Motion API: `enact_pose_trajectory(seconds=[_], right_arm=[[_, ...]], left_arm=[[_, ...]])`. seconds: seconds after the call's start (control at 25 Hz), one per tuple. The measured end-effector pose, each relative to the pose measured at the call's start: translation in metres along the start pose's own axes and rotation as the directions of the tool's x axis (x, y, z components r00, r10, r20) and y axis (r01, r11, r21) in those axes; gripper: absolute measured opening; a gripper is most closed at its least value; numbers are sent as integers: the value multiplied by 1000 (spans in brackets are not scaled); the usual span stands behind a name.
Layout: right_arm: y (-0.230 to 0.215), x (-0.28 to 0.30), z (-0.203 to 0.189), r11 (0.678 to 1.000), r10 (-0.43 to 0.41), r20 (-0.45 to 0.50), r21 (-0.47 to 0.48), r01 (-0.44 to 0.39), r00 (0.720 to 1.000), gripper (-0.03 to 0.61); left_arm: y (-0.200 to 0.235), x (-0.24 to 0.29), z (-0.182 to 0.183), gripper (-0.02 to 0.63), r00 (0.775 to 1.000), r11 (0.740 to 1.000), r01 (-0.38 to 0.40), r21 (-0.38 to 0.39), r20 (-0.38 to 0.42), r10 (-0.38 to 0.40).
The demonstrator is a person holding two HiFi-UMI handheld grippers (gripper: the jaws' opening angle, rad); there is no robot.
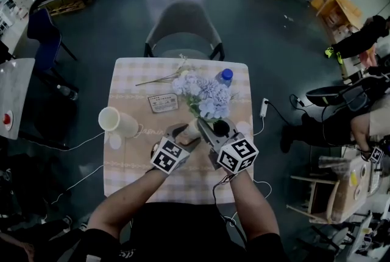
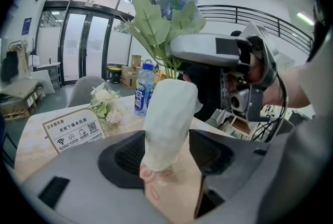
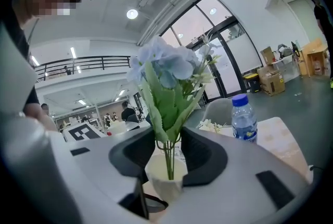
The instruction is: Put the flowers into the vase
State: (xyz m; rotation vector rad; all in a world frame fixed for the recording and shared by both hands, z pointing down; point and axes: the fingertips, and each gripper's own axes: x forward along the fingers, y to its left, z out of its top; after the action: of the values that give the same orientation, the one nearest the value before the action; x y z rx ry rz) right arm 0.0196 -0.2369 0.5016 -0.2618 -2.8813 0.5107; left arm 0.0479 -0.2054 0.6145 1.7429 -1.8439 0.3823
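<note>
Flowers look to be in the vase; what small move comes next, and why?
Probably draw the right tongs back: the flower stems already stand in the vase, those tongs stand open around them, and the left tongs steady the vase.

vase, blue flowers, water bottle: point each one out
vase [image 2: 167, 121]: left gripper view, middle of its white body
blue flowers [image 3: 160, 64]: right gripper view, on the bloom
water bottle [image 3: 244, 121]: right gripper view, clear body below the cap

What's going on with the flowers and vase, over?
Left gripper shut on vase. Right gripper open, flowers between its jaws, stems down in vase. Bottle and cup sit apart.
</note>
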Motion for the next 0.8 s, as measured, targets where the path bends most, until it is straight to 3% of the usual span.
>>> enact_pose_trajectory(seconds=[0.8], right_arm=[[-2,-12,-10,1000,-4,-18,7,5,1000,165]], left_arm=[[-2,3,-3,256,1000,1000,0,4,-14,0]])
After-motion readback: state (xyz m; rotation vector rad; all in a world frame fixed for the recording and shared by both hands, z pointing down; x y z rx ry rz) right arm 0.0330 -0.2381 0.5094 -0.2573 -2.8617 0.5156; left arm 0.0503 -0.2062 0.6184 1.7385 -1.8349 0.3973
